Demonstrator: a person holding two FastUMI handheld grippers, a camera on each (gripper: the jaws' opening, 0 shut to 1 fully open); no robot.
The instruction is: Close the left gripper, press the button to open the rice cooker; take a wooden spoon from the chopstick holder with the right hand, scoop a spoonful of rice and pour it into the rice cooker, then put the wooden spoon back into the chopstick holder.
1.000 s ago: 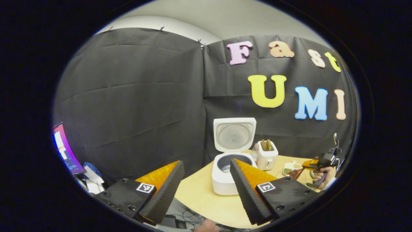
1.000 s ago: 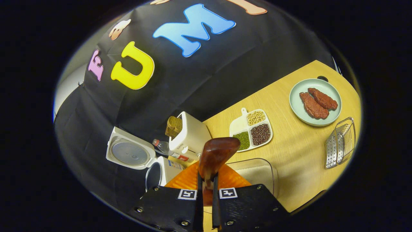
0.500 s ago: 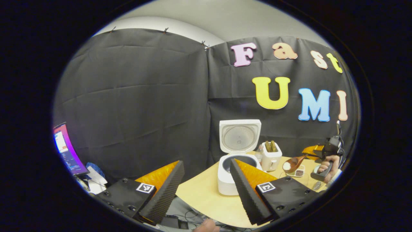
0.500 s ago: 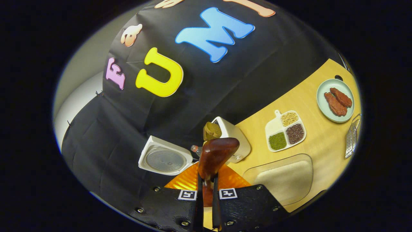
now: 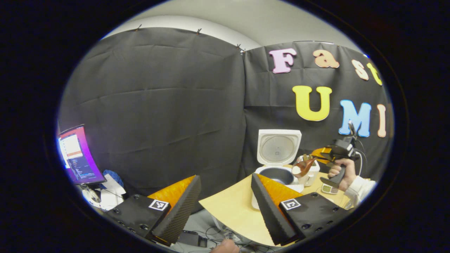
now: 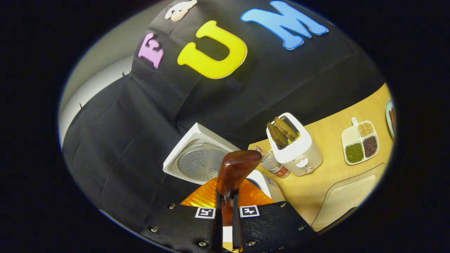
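Rice cooker point(image 5: 276, 165) sitting right at the worktop point(image 5: 228, 211) near corner, lid up against the booth wall, pot open; wooden spoon point(image 5: 303, 167) with rice hanging just over its right rim, pinched in right gripper point(image 6: 225, 211); left gripper point(image 5: 223, 207) spread wide, empty, low off the worktop edge; toaster point(image 6: 295, 149) just beside; monitor point(image 5: 77, 156) far left.

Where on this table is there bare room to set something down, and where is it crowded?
Bare wood lies on the table in front of the rice cooker, toward the near edge, and between the toaster and the divided bean tray. It is crowded behind the cooker, where a bottle sits against the toaster.
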